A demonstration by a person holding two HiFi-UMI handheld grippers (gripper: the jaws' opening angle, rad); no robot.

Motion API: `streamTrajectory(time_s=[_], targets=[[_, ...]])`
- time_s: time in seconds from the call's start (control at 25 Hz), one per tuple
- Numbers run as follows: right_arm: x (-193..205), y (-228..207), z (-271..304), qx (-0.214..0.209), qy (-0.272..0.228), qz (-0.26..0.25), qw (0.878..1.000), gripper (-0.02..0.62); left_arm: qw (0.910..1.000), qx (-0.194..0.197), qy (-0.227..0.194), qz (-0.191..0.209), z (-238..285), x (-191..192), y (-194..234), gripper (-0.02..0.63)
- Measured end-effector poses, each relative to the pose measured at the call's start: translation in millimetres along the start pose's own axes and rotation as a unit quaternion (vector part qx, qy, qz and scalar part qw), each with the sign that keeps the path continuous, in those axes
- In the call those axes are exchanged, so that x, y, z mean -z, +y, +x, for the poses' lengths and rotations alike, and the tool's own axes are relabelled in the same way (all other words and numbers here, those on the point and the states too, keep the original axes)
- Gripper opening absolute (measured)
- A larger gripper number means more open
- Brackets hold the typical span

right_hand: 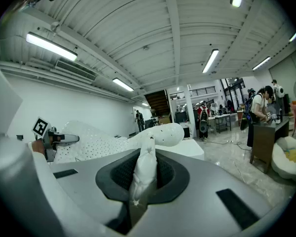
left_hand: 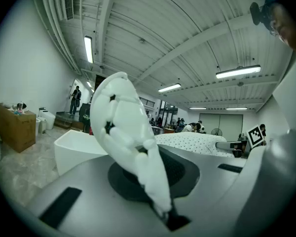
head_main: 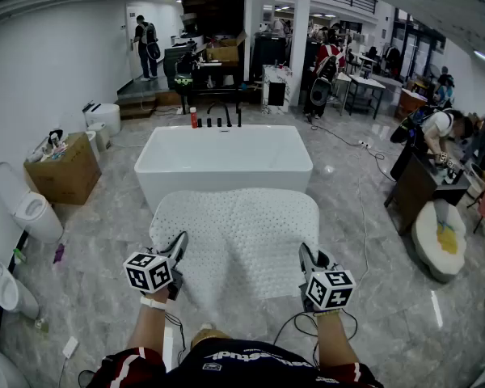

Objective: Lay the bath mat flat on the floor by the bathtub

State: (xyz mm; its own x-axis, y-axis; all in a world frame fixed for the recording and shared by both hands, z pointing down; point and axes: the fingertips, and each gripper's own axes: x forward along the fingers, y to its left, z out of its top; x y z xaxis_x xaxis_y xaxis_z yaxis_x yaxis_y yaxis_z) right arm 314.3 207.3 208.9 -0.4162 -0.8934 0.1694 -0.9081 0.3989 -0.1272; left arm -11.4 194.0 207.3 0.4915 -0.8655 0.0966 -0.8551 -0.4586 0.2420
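With left claw and right claw each pinched shut on a near corner of the bath mat, spread toward the bathtub at 12 o'clock, lower both level and together, keeping tension, for a flat, unwrinkled landing on the floor.

Both forearms extended forward, near level; left tongs, right tongs each clamped on bath mat edge.

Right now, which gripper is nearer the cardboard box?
Left. The left gripper holds the bath mat corner on the cardboard box's side; the right gripper holds the opposite corner, across the mat from it.
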Motion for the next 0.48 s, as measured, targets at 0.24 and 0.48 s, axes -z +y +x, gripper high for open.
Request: streamTrajectory(time_s=[0.24, 0.48], targets=[[1.6, -2.8, 2.7, -0.006, 0.002, 0.002, 1.000, 0.044, 1.0000, -0.005, -0.001, -0.001, 2.9, 2.1, -1.8, 0.023], [2.4, -1.6, 3.8, -0.011, -0.003, 0.008, 1.000, 0.044, 1.0000, -0.003, 0.004, 0.005, 2.6, 0.7, -5.4, 0.023]])
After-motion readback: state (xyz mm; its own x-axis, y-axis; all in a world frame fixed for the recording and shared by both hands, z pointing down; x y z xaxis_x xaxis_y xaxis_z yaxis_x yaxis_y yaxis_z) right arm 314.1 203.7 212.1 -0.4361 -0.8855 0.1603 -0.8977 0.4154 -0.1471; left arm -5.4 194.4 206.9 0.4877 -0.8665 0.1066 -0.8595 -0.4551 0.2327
